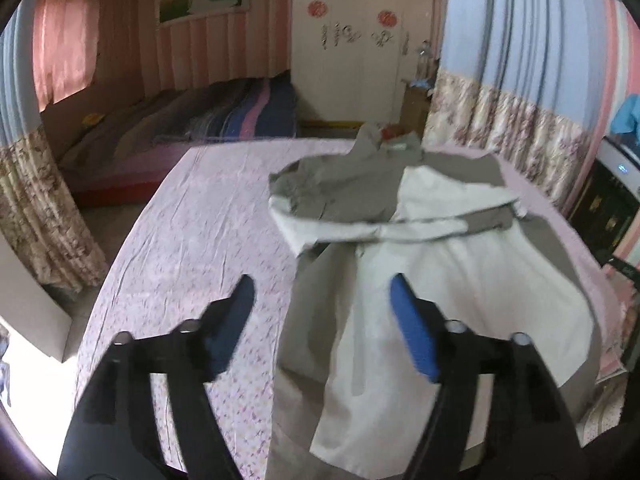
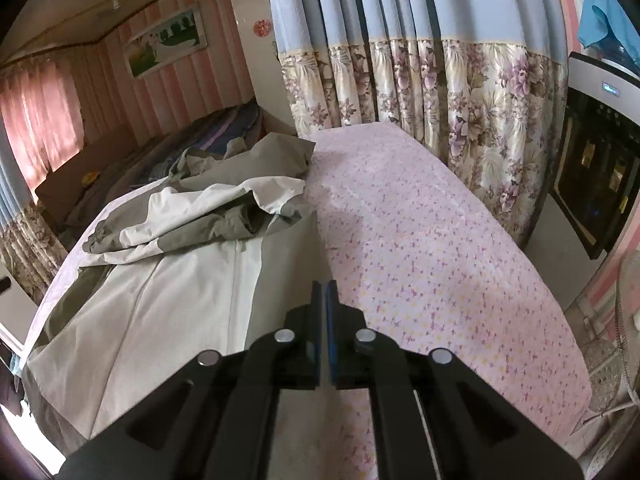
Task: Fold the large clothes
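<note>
From my left wrist view, my left claw (image 1: 322, 292) hangs released, its blue-padded fingers (image 1: 414, 336) spread wide with nothing between them. No earlier moment is there to compare. The jacket (image 1: 420, 280), grey and off-white, lies on the pink flowered sheet (image 1: 192, 248) of the worktop, filling the view from the centre out to 3 o'clock and down to 6 o'clock. Its sleeves are folded across the body at about 12 o'clock from my claw, and the hood end is bunched toward the far edge. The left finger hovers over bare sheet, the right finger over the jacket's pale panel. At 10 o'clock a bed (image 1: 192, 124) with a striped cover sits against the wall; at 12 o'clock a white wardrobe (image 1: 352, 48) carries red round stickers and some decoration too blurred to read.

From my right wrist view, my right claw (image 2: 324, 286) is clenched, the pads together and gripping nothing that I can see. It sits just over the jacket's right edge, where cloth meets sheet. The jacket (image 2: 168, 280) spreads from 9 o'clock to 11 o'clock, the folded sleeves heaped at 11. Flowered curtains (image 2: 440, 100) hang at 1 o'clock. A dark appliance (image 2: 596, 160) at 3 o'clock shows a small lit display that I cannot read.
</note>
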The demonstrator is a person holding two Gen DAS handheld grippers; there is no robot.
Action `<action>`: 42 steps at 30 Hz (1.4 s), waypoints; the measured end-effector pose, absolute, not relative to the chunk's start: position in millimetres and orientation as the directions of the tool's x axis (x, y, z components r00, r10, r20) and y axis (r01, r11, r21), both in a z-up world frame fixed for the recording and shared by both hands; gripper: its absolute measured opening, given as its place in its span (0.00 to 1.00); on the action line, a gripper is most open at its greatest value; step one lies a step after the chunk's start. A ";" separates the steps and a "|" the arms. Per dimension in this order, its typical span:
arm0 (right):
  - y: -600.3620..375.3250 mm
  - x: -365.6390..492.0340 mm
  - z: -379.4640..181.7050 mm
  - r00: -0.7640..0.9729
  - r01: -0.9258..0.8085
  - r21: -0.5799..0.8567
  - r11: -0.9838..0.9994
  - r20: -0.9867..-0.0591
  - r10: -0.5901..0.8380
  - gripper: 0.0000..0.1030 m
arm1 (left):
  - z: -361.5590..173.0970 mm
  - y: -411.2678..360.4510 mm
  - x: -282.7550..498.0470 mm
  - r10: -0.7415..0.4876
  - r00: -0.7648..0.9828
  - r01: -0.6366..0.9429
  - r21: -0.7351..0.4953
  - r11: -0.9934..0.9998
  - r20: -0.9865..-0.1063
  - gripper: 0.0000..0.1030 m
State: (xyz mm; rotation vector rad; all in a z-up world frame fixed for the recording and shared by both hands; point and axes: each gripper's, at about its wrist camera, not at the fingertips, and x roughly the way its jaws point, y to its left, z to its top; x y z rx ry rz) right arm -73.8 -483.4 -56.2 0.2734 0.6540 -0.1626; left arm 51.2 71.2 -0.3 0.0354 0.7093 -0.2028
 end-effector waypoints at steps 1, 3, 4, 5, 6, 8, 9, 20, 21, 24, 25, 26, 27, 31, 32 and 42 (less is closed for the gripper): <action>-482.0 -76.4 -56.6 0.782 0.233 0.203 0.951 -0.620 -0.059 0.06 | -5.6 72.9 50.1 -0.169 0.731 0.191 -0.040 0.981 -0.661 0.77; -478.3 -81.8 -57.3 0.784 0.227 0.202 0.953 -0.618 -0.056 0.29 | -14.0 74.0 49.3 -0.173 0.718 0.189 -0.051 0.981 -0.675 0.81; -475.5 -85.3 -57.0 0.789 0.225 0.196 0.954 -0.612 -0.061 0.43 | -18.9 75.2 48.3 -0.175 0.709 0.186 -0.059 0.981 -0.683 0.82; -473.4 -88.0 -56.5 0.793 0.223 0.188 0.957 -0.606 -0.065 0.44 | -22.3 75.8 47.4 -0.179 0.702 0.186 -0.065 0.980 -0.689 0.82; -470.9 -91.3 -55.7 0.792 0.221 0.173 0.960 -0.606 -0.073 0.44 | -25.7 76.7 46.6 -0.184 0.694 0.187 -0.073 0.980 -0.696 0.82; -466.4 -94.5 -59.0 0.780 0.216 0.170 0.961 -0.622 -0.065 0.44 | -34.1 76.9 44.1 -0.192 0.675 0.192 -0.082 0.978 -0.713 0.82; -464.7 -96.3 -62.3 0.770 0.212 0.177 0.961 -0.636 -0.053 0.44 | -38.9 75.1 43.2 -0.191 0.665 0.194 -0.080 0.978 -0.722 0.82; -451.4 -81.3 -107.9 0.623 0.132 0.250 0.959 -0.774 0.116 0.00 | -103.4 65.5 55.5 -0.206 0.470 0.287 -0.072 0.955 -0.858 0.15; -447.2 -78.9 -107.3 0.633 0.119 0.236 0.965 -0.766 0.109 0.00 | -103.1 65.0 59.4 -0.221 0.468 0.294 -0.086 0.952 -0.856 0.09; -435.9 -74.7 -89.8 0.701 0.062 0.208 0.976 -0.705 0.106 0.00 | -92.3 56.8 63.8 -0.254 0.489 0.341 -0.085 0.936 -0.835 0.04; -435.4 -71.9 -79.9 0.728 0.053 0.214 0.975 -0.677 0.109 0.00 | -85.6 52.3 64.6 -0.255 0.503 0.361 -0.068 0.930 -0.826 0.04; -434.9 -68.7 -71.6 0.745 0.048 0.210 0.977 -0.659 0.105 0.00 | -77.6 47.7 65.6 -0.259 0.524 0.376 -0.053 0.925 -0.811 0.04; -435.6 -60.7 -61.1 0.756 0.033 0.209 0.977 -0.645 0.113 0.00 | -68.5 44.0 67.7 -0.270 0.546 0.389 -0.045 0.920 -0.793 0.04; -448.9 -35.7 -55.1 0.720 0.087 0.178 0.980 -0.691 0.062 0.00 | -38.0 33.8 83.5 -0.326 0.580 0.428 -0.061 0.902 -0.747 0.04; -452.4 -33.6 -58.4 0.707 0.102 0.164 0.981 -0.706 0.045 0.02 | -33.7 31.3 84.9 -0.324 0.589 0.431 -0.051 0.901 -0.740 0.04; -470.5 -53.5 -95.6 0.613 0.213 0.176 0.961 -0.790 0.009 0.52 | -34.4 21.3 91.8 -0.304 0.588 0.432 -0.027 0.902 -0.750 0.05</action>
